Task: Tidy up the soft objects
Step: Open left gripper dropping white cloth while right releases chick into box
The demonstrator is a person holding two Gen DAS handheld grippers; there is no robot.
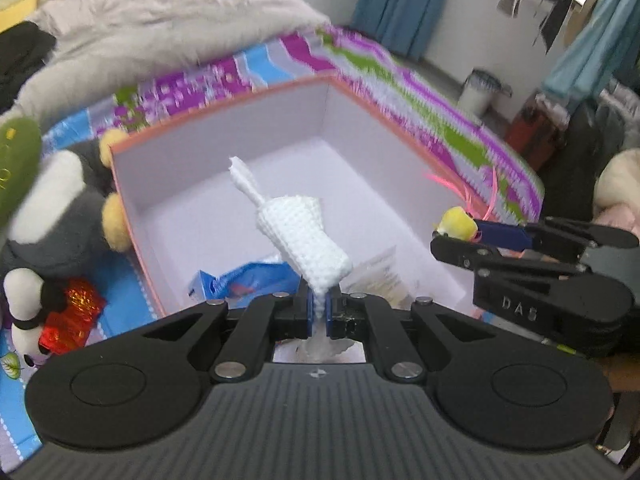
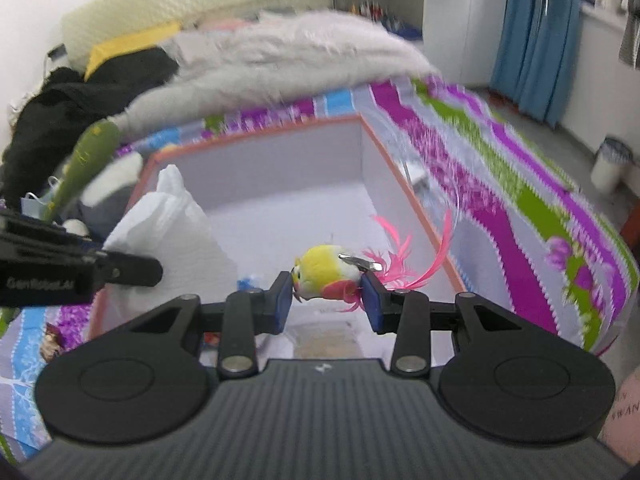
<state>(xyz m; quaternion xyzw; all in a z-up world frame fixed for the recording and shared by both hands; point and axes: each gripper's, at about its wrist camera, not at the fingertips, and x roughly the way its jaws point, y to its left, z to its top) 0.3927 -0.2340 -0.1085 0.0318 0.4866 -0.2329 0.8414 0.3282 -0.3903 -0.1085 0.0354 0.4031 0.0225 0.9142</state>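
Carrying 2 soft toys over the open box on the bed: left tongs pinch the white knitted toy, right tongs clamp the yellow bird. Lower both inside the walls before parting the pads, so neither spills out.

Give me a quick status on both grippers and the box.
Left gripper shut on white knitted piece. Right gripper shut on yellow bird toy. Both over the open box, blue wrapper inside. Nothing blocking the drop.
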